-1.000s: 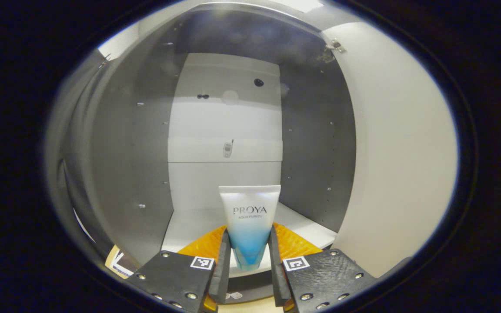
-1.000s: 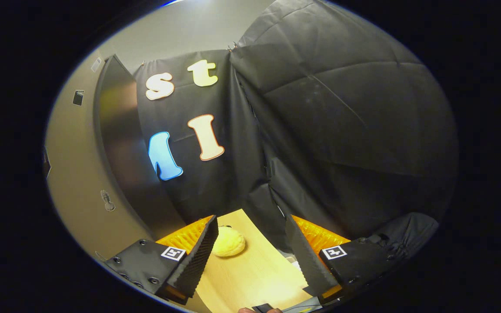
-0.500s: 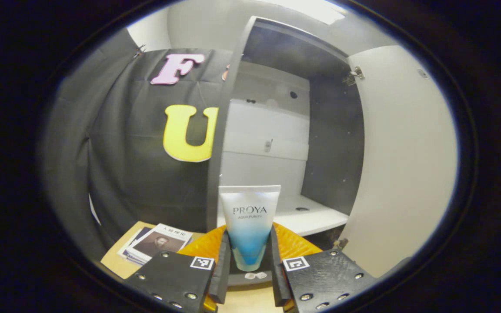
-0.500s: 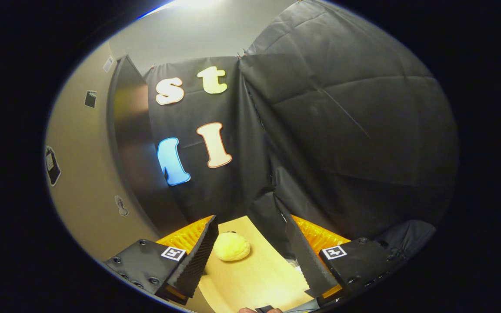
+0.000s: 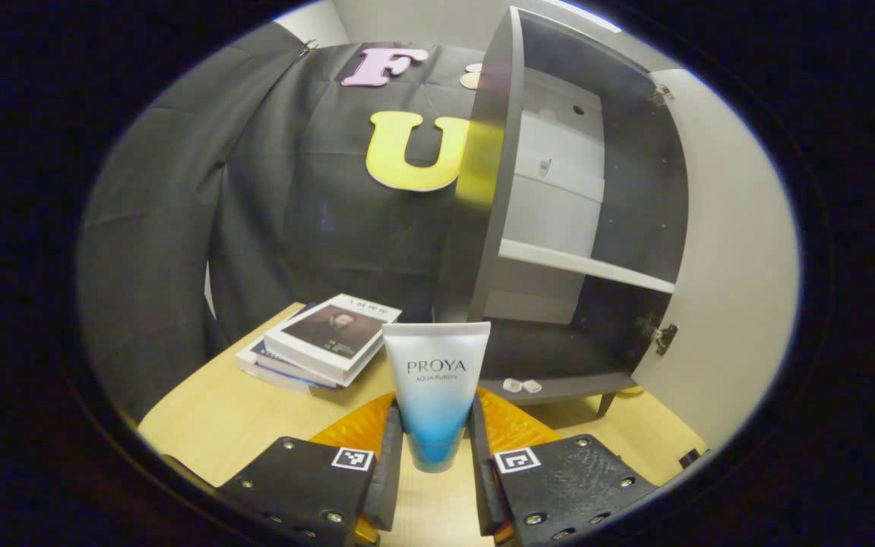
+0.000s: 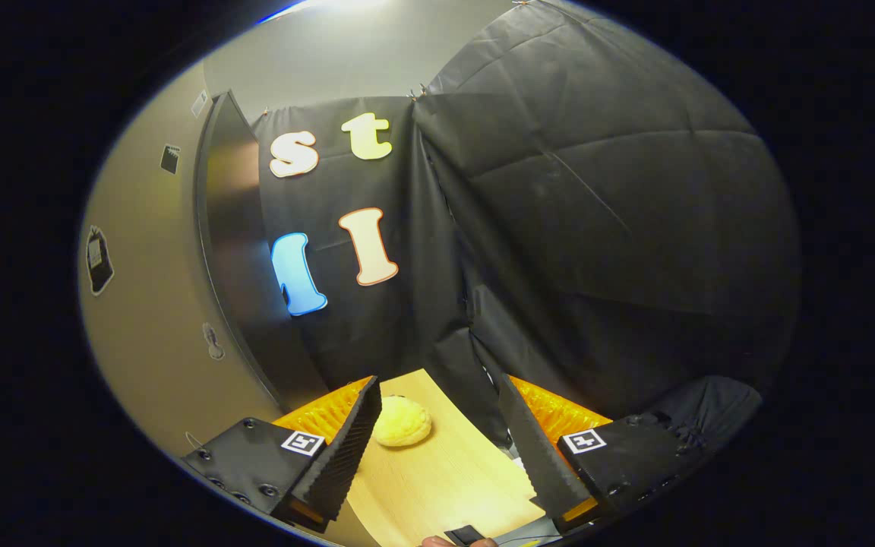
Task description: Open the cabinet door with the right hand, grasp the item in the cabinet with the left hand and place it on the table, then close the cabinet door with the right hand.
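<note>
Left gripper (image 5: pixel 434 456): both fingers clamped on one tube (image 5: pixel 435 387), white fading to blue toward its lower end, held upright above the wooden table (image 5: pixel 210 414). Tube is out of the cabinet (image 5: pixel 559 228) and does not touch the table top, as far as can be seen.

Behind it, to the left: a stack of books (image 5: pixel 320 342), three at least (lower ones partly hidden), lying flat on the table. To the right, two small pale objects (image 5: pixel 521 385) on the cabinet's bottom edge, too small to identify. Cabinet stands open, one shelf (image 5: pixel 585 262) across its middle, one door (image 5: pixel 726 266) swung wide at right.

Right gripper (image 6: pixel 437 448): fingers spread apart, nothing between them, above the table (image 6: pixel 445 479). Just beyond the fingertips, one round yellow object (image 6: pixel 402 420) resting on the wood. Farther left, the door (image 6: pixel 149 304) edge-on, with a few small stickers.
</note>
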